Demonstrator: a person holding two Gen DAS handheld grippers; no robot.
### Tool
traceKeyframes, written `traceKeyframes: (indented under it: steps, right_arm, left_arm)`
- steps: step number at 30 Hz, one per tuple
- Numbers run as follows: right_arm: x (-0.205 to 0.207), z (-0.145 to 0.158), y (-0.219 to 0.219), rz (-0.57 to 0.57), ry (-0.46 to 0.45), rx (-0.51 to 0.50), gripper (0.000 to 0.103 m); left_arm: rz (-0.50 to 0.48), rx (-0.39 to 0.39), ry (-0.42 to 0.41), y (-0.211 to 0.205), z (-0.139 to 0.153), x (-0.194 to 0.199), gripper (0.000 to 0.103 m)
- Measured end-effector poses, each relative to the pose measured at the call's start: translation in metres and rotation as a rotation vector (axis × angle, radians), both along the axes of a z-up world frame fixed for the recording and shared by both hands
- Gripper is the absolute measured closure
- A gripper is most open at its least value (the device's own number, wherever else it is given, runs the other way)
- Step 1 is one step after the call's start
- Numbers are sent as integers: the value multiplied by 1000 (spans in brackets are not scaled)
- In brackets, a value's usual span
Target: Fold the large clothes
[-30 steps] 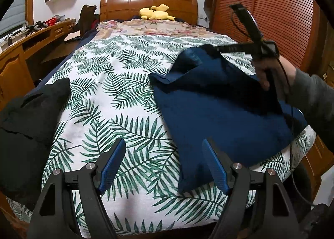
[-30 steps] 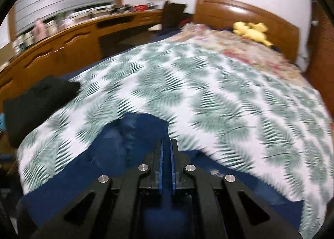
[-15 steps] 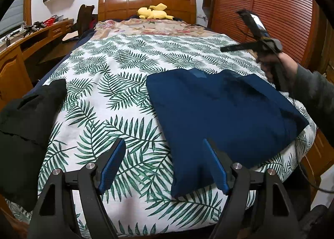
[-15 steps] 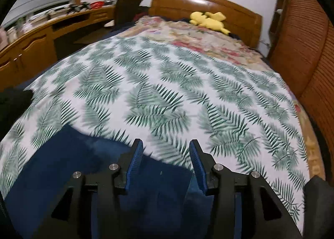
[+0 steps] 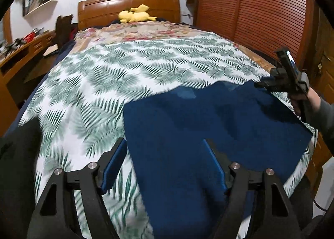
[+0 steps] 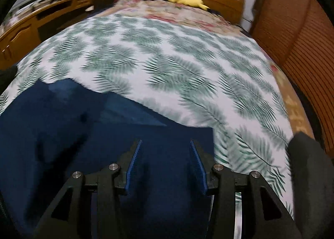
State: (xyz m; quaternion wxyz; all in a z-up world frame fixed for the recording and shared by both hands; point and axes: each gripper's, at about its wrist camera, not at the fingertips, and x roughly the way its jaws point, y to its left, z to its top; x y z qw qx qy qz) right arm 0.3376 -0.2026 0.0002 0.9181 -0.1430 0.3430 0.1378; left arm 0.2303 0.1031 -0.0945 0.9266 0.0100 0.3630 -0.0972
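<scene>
A navy blue garment (image 5: 208,124) lies flat on the leaf-print bedspread (image 5: 117,76), near the bed's foot and right side. My left gripper (image 5: 165,145) hovers over the garment's left edge. Its jaws are closing, and the fingers are still wide apart with only cloth below them. Seen from the left wrist, my right gripper (image 5: 259,85) sits at the garment's far right corner in a person's hand (image 5: 313,99). In its own view the right gripper (image 6: 166,143) stands open above the navy garment (image 6: 62,124) and grips nothing.
A black clothes pile (image 5: 18,155) lies at the bed's left edge. A yellow plush toy (image 5: 135,16) rests by the wooden headboard (image 5: 127,3). A wooden desk (image 6: 31,26) runs along the left and a slatted wardrobe (image 5: 261,19) along the right. A dark grey shape (image 6: 306,159) is at the right.
The right gripper opened and let go of the raised part of the garment, which now lies flat. It drew back to the right. The left gripper shifted right, over the garment.
</scene>
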Motion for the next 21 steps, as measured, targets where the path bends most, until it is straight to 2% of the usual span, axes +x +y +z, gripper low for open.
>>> traceKeyframes:
  steps: [4,8,14,18,21]
  right_arm:
    - [18,-6,-30,-44,22,25,55]
    - [35,-24,-39,-57,53,43,55]
    - [39,-43,-39,-48,50,106,55]
    - [34,-39,-42,-30,59,135,55]
    - [31,-34,-44,-13,59,136,55]
  left_arm:
    - [-25,0,15,-15,4,45,36]
    - [-36,-9,52,-28,-1,81,39]
    - [-20,-17,149,-44,-28,128,47]
    - [8,35,209,-54,-50,150,56]
    - [32,43,250,-54,-63,161,63]
